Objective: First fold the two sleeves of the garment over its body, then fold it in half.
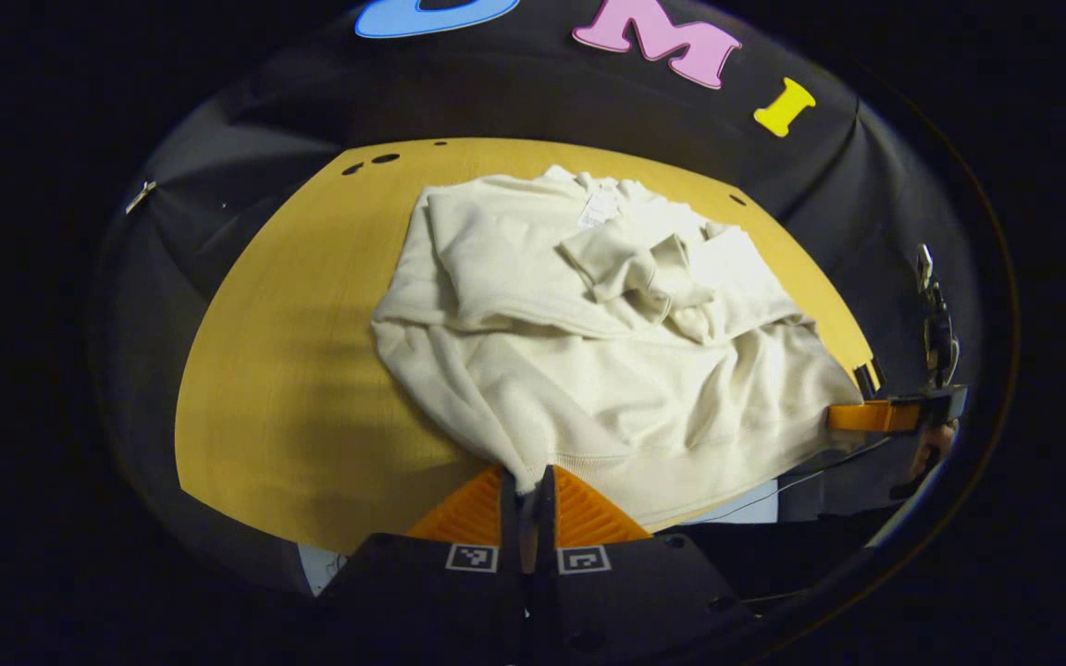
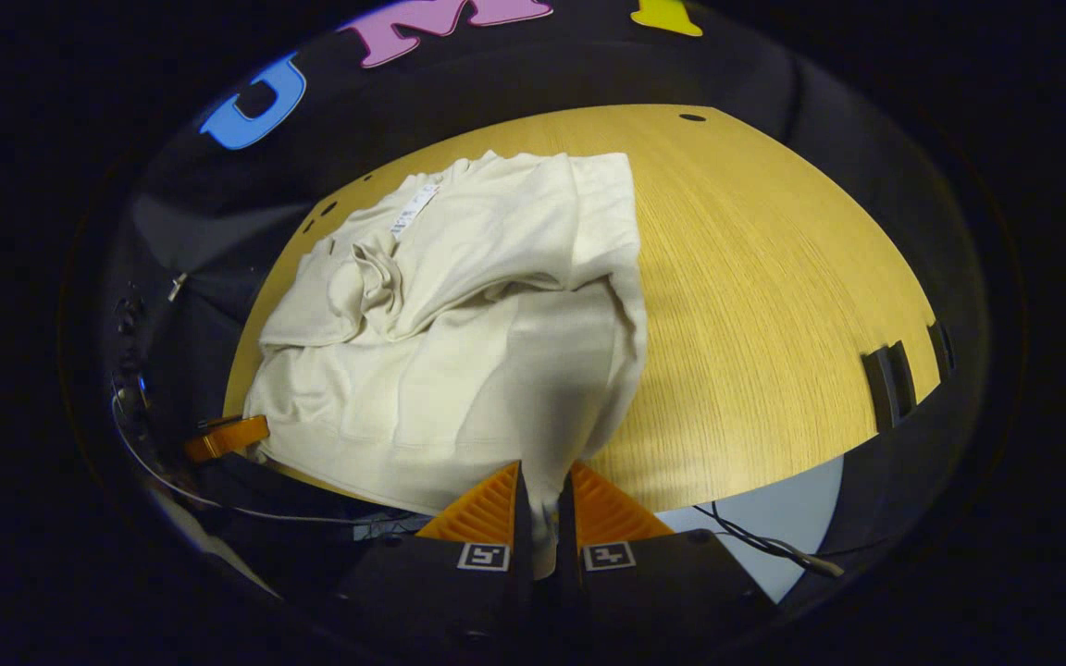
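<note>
A cream sweatshirt (image 1: pixel 607 370) lies mid-frame on the wooden table (image 1: pixel 292 370), both sleeves (image 1: pixel 635 264) already crossed over its chest. At the bottom centre of the left gripper view, the left gripper (image 1: pixel 526 495) pinches the hem's corner. In the right gripper view, the right gripper (image 2: pixel 542 504) is likewise pressed onto the hem at the bottom centre. The white neck label (image 2: pixel 413 211) sits toward the upper left there.

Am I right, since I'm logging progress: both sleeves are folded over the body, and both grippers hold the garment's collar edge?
Not the collar. Both sleeves are folded over the garment, but the left gripper and right gripper pinch its bottom hem, nearest the cameras. The collar lies at the far edge, as both gripper views show.
</note>
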